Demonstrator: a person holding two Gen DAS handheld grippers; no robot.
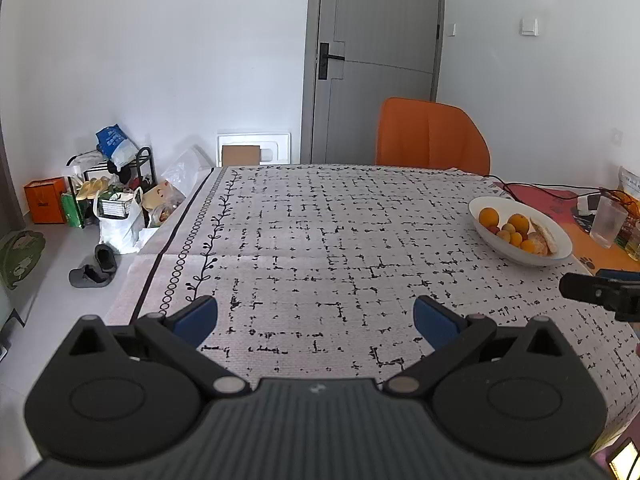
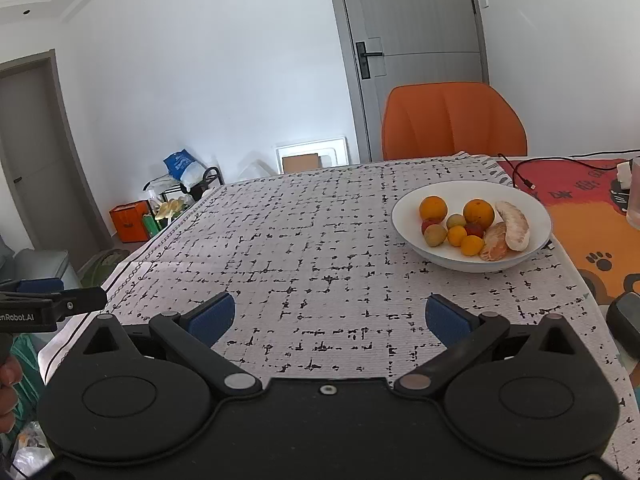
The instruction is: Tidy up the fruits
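A white bowl [image 2: 408, 216] stands on the patterned tablecloth [image 2: 304, 248] at the right, holding several fruits: oranges [image 2: 478, 212], small yellow and red fruits, a peeled orange [image 2: 495, 246] and a pale pomelo wedge [image 2: 514, 226]. The bowl also shows in the left wrist view [image 1: 486, 204] at the far right. My left gripper [image 1: 316, 316] is open and empty over the cloth, well left of the bowl. My right gripper [image 2: 330, 314] is open and empty, short of the bowl and a little left of it.
An orange chair [image 2: 452, 120] stands behind the table's far edge. A clear cup [image 1: 608, 220], cables [image 2: 520, 172] and a colourful mat [image 2: 592, 216] lie right of the bowl. Bags, a rack and shoes [image 1: 96, 268] sit on the floor at left.
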